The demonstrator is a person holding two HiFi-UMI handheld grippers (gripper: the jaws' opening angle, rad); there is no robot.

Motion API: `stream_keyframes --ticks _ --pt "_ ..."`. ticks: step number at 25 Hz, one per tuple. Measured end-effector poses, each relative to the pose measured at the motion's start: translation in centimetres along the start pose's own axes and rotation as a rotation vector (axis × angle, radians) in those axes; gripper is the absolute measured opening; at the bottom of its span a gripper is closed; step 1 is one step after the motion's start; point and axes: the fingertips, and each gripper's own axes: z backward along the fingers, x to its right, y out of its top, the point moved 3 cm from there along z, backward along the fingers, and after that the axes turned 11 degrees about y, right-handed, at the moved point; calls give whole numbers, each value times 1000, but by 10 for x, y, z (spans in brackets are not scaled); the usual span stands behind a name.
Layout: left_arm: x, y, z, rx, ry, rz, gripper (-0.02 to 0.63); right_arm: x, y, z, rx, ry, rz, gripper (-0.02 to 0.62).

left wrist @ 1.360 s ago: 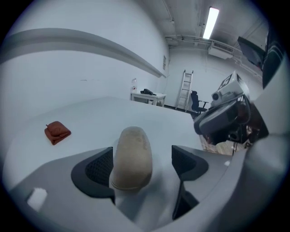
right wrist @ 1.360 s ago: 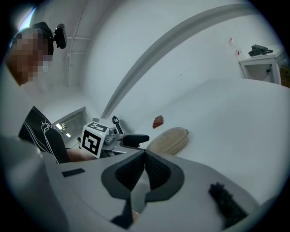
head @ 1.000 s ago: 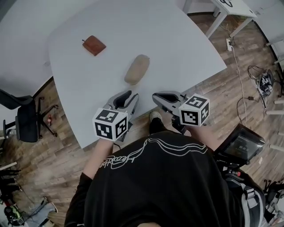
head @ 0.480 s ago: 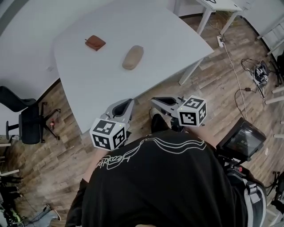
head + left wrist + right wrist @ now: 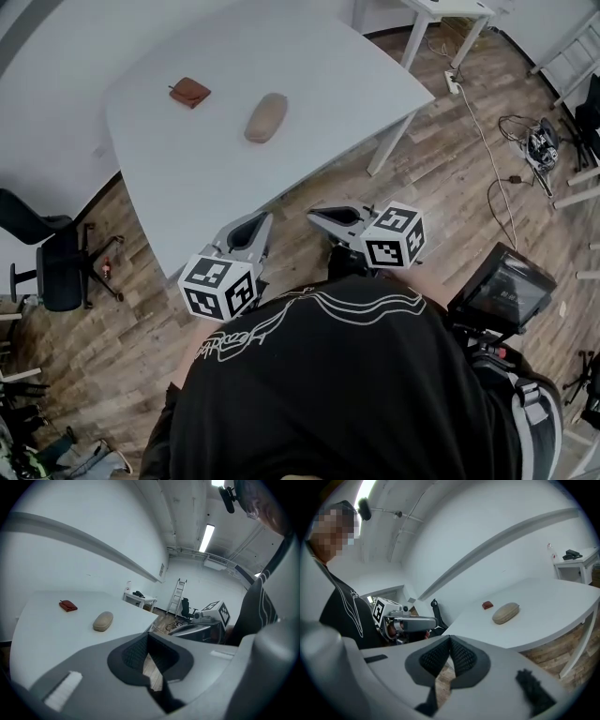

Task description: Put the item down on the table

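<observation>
Left gripper, right gripper: jaws pressed together, empty | tan case lies mid-desk | placement looks done; best left untouched.

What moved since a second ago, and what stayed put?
The left gripper and right gripper drew back from the white table, and the left one shut, empty. The tan oval case and small red-brown pouch stayed on it.

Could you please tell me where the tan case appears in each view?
Head view: tan case on the table, upper left of centre.
Left gripper view: tan case left of centre.
Right gripper view: tan case right of centre.
Shared landmark: red pouch near it.
</observation>
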Motion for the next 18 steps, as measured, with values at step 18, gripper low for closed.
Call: stream_keyframes --ticks 18 --pt "-12 -7 9 9 17 55 6 -7 -13 -1 -31 -9 -9 8"
